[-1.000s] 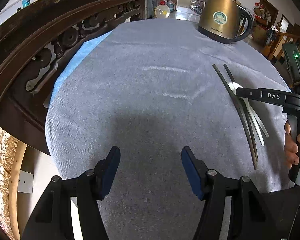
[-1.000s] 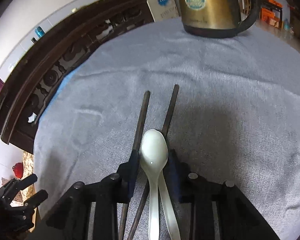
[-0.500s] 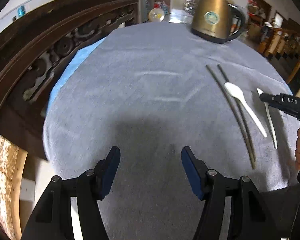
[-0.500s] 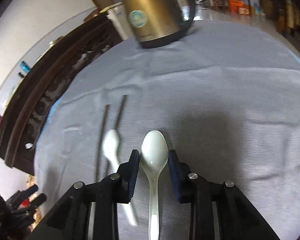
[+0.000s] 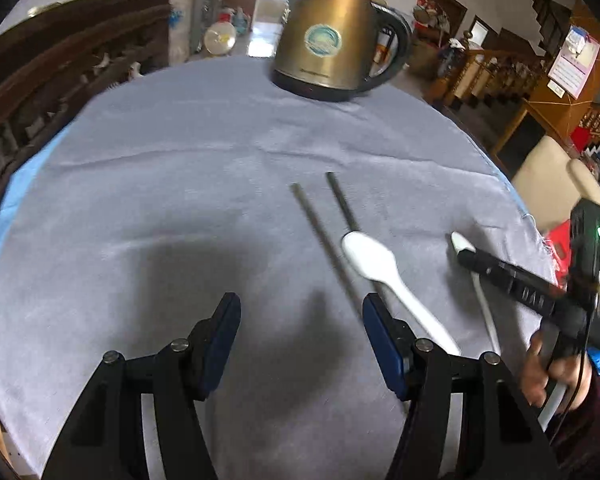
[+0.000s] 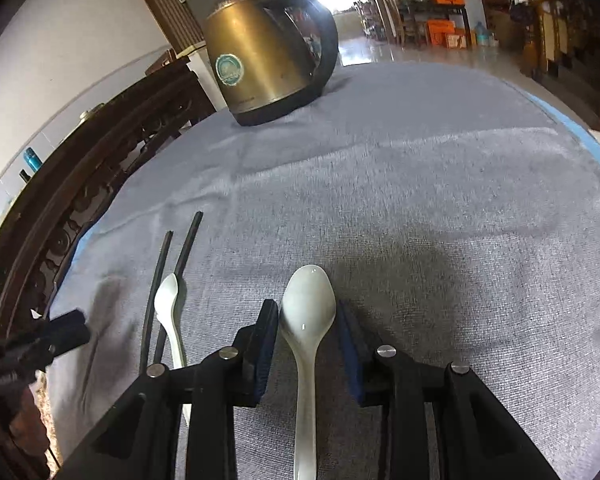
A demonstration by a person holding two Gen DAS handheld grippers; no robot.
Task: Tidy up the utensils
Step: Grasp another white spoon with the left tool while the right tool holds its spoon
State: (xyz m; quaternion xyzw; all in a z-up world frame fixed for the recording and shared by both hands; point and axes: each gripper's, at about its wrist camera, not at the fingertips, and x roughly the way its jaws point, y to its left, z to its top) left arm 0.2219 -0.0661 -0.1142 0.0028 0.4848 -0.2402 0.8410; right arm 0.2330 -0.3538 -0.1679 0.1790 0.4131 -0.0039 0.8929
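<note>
Your right gripper (image 6: 307, 316) has its fingers pinching a white spoon (image 6: 307, 308) by the bowl, above the grey surface (image 6: 440, 208). At ten o'clock lie a second spoon (image 6: 168, 304) and two dark chopsticks (image 6: 186, 248); the brass kettle (image 6: 252, 60) stands at twelve. Your left gripper (image 5: 300, 332) hovers with fingers spread, empty.

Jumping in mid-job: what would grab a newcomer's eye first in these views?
The brass kettle at the far edge of the grey tablecloth. Then a white spoon between the right gripper fingers, and the second spoon lying across two dark chopsticks just ahead of the open, empty left gripper.
</note>
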